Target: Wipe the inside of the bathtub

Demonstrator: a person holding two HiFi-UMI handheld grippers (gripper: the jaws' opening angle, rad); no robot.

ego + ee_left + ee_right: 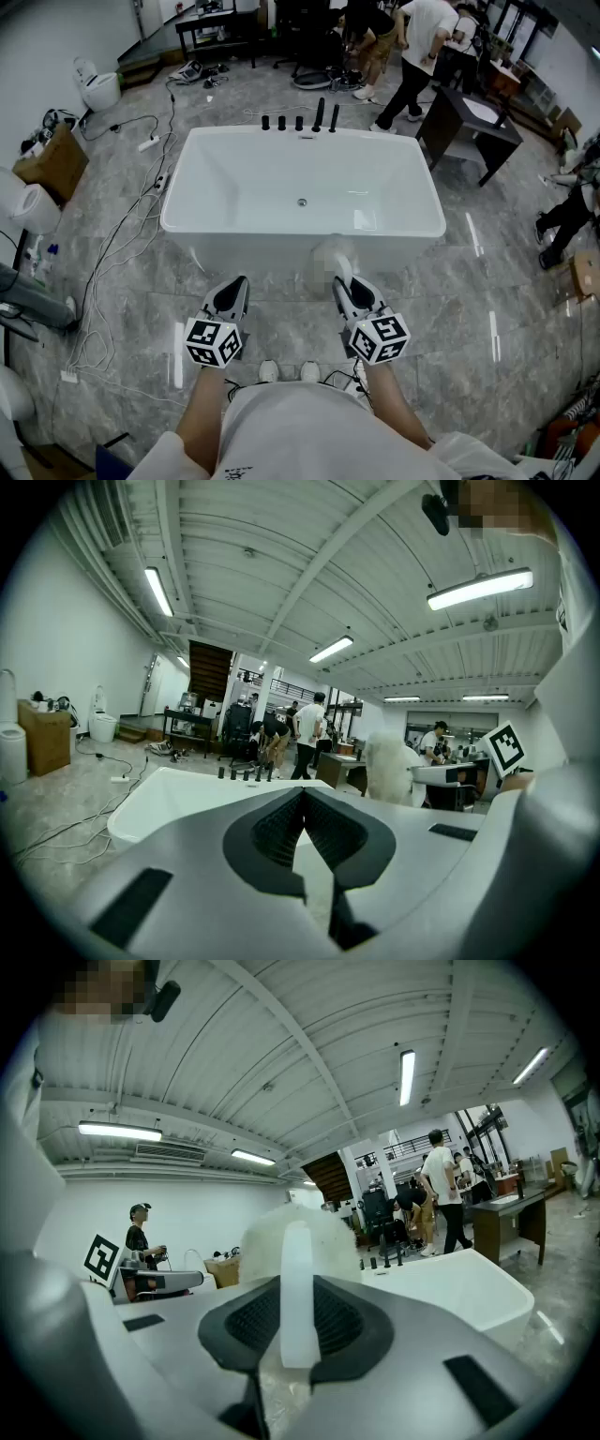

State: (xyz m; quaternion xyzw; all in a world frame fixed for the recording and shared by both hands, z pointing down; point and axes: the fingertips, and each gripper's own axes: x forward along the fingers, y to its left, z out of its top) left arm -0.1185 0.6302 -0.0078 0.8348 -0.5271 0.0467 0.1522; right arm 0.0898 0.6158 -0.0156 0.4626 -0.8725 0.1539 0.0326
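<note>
Right gripper (pixel 343 280) clamps a fluffy white brush (pixel 330 255) at the bathtub's (pixel 234 227) near rim. Left gripper (pixel 241 281) is pinched shut (holding nothing) over open floor (pixel 286 314).

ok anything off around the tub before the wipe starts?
Nothing spilled or damaged. The bathtub sits square, bare inside. Only mess: loose cables sprawl over the floor left of it. The right gripper is shut on a fluffy white scrubber; the left gripper is shut on nothing.

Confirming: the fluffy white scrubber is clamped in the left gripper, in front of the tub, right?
No: the right gripper clamps the scrubber, in front of the tub; the right gripper view shows it. The left gripper is shut, empty.
</note>
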